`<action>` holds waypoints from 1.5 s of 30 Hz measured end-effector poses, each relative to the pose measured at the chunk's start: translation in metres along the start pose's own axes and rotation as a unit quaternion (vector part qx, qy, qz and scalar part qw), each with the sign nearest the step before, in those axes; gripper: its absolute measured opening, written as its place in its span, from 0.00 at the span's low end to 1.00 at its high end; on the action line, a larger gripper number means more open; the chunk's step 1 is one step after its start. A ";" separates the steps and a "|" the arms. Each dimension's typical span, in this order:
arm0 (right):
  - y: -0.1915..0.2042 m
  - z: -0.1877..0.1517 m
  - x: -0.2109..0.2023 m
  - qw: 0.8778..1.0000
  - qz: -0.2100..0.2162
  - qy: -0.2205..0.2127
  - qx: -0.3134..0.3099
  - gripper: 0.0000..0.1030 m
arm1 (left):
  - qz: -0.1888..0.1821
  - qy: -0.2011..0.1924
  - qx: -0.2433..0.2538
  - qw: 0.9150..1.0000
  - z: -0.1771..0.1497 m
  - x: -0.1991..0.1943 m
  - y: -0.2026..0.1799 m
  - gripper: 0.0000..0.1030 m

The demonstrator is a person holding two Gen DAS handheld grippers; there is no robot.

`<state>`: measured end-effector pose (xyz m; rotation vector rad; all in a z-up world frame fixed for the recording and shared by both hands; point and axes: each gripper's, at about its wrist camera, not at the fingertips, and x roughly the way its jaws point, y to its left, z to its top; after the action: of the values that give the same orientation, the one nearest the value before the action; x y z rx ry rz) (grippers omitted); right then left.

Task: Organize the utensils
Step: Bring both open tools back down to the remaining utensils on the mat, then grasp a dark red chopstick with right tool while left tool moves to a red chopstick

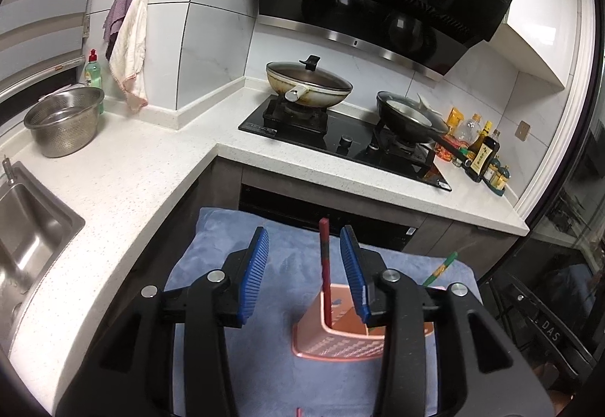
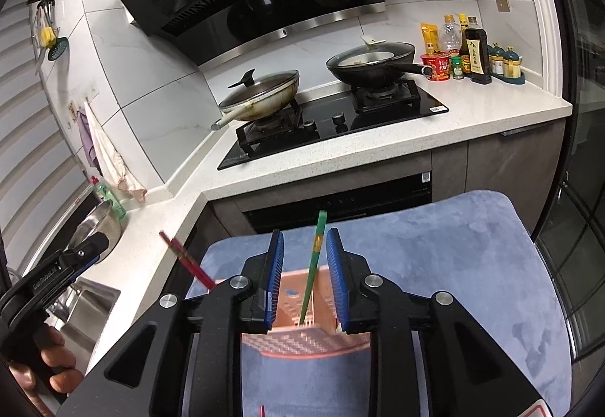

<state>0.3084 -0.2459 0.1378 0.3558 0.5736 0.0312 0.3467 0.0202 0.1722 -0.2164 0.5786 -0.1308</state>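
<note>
Both wrist views are cut off at the bottom by the black gripper bodies, which hide the near wall and most of the inside of the pink perforated plastic utensil holder (image 1: 332, 337); how deep each chopstick reaches inside cannot be made out. The left gripper (image 1: 304, 265) has its blue ribbed fingers (image 1: 257, 258) released: the red chopstick pair (image 1: 325, 262) stands upright in the gap between them, closer to the right pad but apart from both, its lower end inside the holder. The right gripper (image 2: 304, 273) is likewise released: the green chopstick (image 2: 313, 273) leans slightly in the gap between the pads, touching neither, its lower end in the holder. In the right wrist view the red pair shows tilted at left, partly behind the gripper body, and a hand (image 2: 49, 368) grips the other tool's handle at the frame edge. The holder sits on a blue plush cushion (image 1: 234, 247), in front of a white speckled bench (image 1: 151, 167) that carries a black gas hob (image 1: 340, 141), a lidded cream wok (image 1: 308, 82), a black frying pan (image 1: 408, 114), a steel colander (image 1: 64, 122) and condiment bottles (image 1: 480, 148).
</note>
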 end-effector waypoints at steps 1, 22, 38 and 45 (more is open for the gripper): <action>0.000 -0.005 -0.003 1.000 -0.002 0.002 -0.001 0.23 | 0.002 0.001 0.003 1.000 -0.003 -0.002 0.001 0.37; -0.029 -0.198 -0.081 0.983 -0.049 0.159 -0.077 0.23 | 0.020 0.084 0.039 0.996 -0.137 -0.061 0.010 0.37; -0.048 -0.287 -0.103 0.968 -0.062 0.218 -0.105 0.23 | 0.047 0.185 0.050 0.980 -0.254 -0.081 0.015 0.37; -0.045 -0.304 -0.098 0.963 -0.053 0.239 -0.111 0.23 | 0.055 0.212 0.051 0.974 -0.277 -0.080 0.022 0.37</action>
<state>0.0601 -0.2033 -0.0631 0.0935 1.0578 0.0794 0.1285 0.0103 -0.0168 -0.0542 1.0049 -0.0987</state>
